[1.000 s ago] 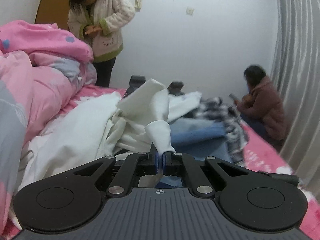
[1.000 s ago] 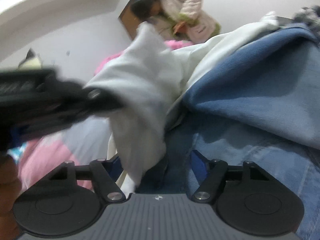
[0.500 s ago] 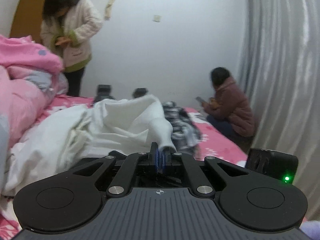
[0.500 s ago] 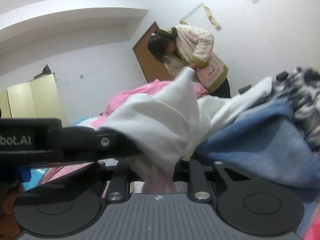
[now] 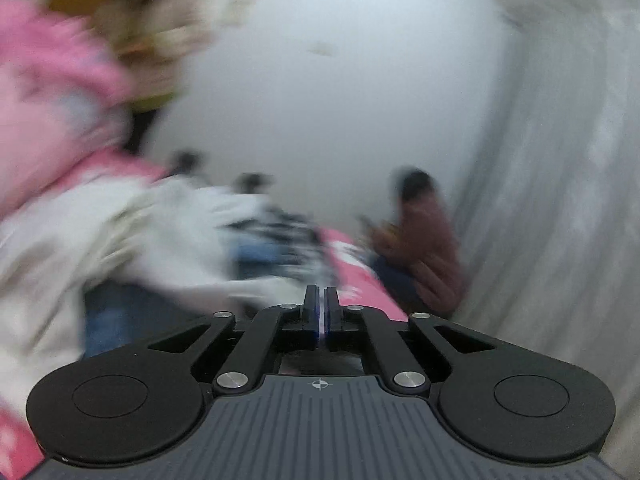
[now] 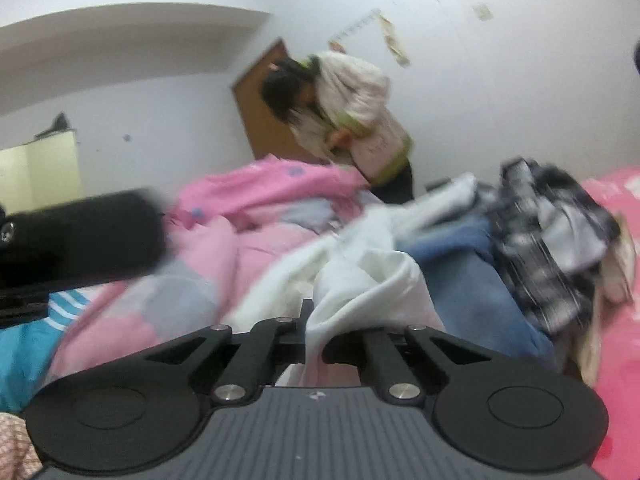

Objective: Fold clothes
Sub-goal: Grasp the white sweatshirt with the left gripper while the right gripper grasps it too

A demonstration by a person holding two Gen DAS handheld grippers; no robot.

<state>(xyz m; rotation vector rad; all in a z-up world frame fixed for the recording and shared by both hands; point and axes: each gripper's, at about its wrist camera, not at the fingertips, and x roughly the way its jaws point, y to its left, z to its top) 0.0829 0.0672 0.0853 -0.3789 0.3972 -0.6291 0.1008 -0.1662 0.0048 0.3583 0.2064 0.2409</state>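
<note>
1. White garment (image 6: 360,280) lies on the bed near its pink quilt (image 6: 248,200); my right gripper (image 6: 314,332) is clamped on a fold.
2. My left gripper (image 5: 321,308) has just eased apart, a thin gap, nothing between.
3. Jeans (image 6: 472,280) and a plaid garment (image 6: 560,248) crowd beside it.

Left wrist view: set low behind the left claw (image 5: 321,300), faced along the bed toward the curtain (image 5: 560,200).
Right wrist view: set close behind the right claw (image 6: 316,316), faced toward the door (image 6: 256,116).
Shared: the white garment (image 6: 360,280) and the plaid cloth (image 5: 288,232) are seen ahead of both claws.
</note>
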